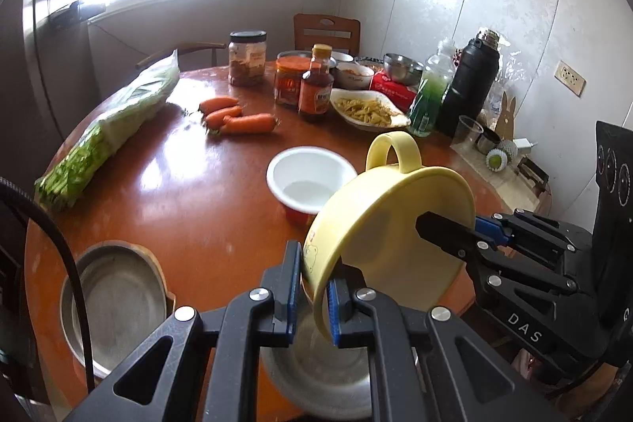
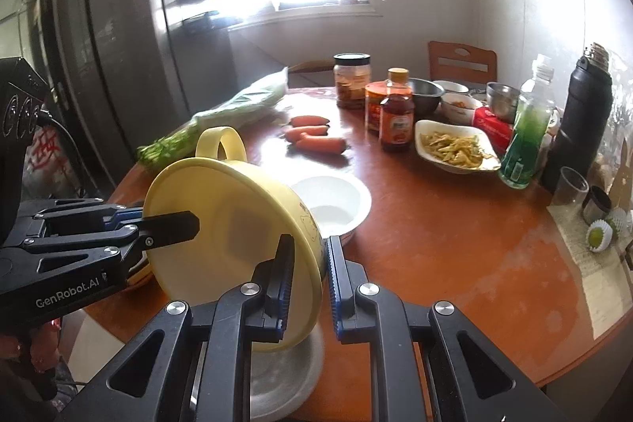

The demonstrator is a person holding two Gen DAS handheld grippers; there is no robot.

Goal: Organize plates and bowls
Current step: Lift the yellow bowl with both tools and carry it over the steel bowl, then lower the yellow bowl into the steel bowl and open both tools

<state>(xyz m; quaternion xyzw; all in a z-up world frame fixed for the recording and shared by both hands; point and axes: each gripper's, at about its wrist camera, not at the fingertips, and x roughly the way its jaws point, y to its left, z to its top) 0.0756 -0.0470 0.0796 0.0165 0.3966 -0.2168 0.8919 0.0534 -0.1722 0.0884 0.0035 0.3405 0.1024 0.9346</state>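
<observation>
While the yellow bowl (image 1: 379, 220) hangs tilted above the table's (image 1: 190, 192) near edge, the left gripper (image 1: 312, 297) and right gripper (image 2: 308, 283) each pinch its rim, the white bowl (image 1: 308, 176) just behind.

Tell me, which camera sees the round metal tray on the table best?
The left wrist view. The metal tray lies there at the table's near left edge, its whole round shape showing except where a black cable crosses it. The right wrist view does not show it at all; the left gripper and yellow bowl fill that side.
</observation>
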